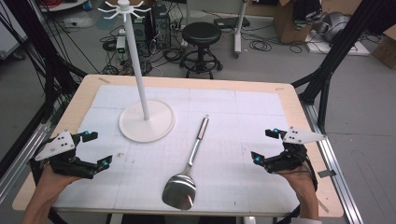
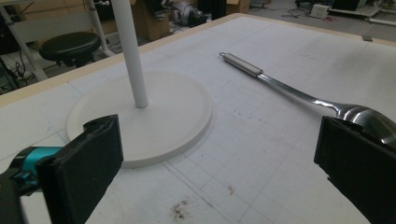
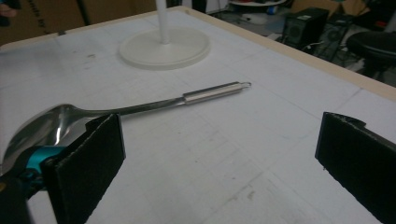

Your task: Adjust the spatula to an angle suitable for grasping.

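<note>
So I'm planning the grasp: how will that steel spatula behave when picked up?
The spatula looks polished, so probably slippery. Likely rigid, being one metal piece. Its broad blade may make it head-heavy if gripped by the handle.

1. We see a silver, mirror-bright metal spatula (image 1: 185, 179) with a duller brushed-steel handle.
2. We see a plain white stand (image 1: 146, 120), with round base, pole and hooked top all white.
3. The tabletop (image 1: 308, 122) is pale wood at its edges, covered by a white mat (image 1: 243, 121) printed with a faint grey grid and marked by small dark smudges.
4. Our left tool (image 1: 95, 149) and right tool (image 1: 264, 145) are black with teal accents, each topped by a light grey plate dotted with dark holes.
5. A black stool (image 1: 201, 33) stands on the grey floor (image 1: 364, 93).
</note>
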{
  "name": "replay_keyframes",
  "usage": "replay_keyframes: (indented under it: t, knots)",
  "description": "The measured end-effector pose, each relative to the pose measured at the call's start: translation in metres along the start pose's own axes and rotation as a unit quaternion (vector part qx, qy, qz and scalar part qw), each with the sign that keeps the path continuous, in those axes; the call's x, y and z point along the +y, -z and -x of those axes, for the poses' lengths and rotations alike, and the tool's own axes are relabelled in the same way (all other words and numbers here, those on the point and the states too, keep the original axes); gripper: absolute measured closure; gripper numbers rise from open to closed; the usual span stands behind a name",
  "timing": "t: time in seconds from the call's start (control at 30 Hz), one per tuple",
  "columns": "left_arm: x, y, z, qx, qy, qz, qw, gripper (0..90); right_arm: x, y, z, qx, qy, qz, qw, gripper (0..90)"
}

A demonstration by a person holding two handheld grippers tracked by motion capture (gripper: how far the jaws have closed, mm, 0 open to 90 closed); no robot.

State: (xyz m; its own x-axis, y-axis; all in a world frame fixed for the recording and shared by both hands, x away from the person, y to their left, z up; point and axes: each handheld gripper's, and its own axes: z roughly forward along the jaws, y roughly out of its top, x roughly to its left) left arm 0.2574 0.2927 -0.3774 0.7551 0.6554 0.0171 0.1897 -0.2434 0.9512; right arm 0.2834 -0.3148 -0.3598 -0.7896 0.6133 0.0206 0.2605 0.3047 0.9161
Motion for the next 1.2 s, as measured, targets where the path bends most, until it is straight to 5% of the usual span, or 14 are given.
replay_keyframes:
  t: [0.27,0.53,0.8,1.2]
  knots:
    - [0.000,-0.001,0.000,-0.002,0.002,-0.001,1.0000,1.7,0.026,-0.016,-0.010,0.043,0.028,-0.040,0.9979,0.5]
    - [0.000,-0.002,-0.001,-0.006,0.003,0.001,1.0000,1.7,0.054,-0.037,-0.023,0.086,0.053,-0.078,0.9918,0.5]
    - [0.000,-0.002,0.000,-0.015,0.004,0.002,0.9999,1.8,0.077,-0.068,-0.042,0.126,0.104,-0.144,0.9761,0.5]
    - [0.000,-0.003,0.000,-0.021,0.002,0.001,0.9998,1.7,0.095,-0.113,-0.071,0.182,0.138,-0.181,0.9566,1.9]
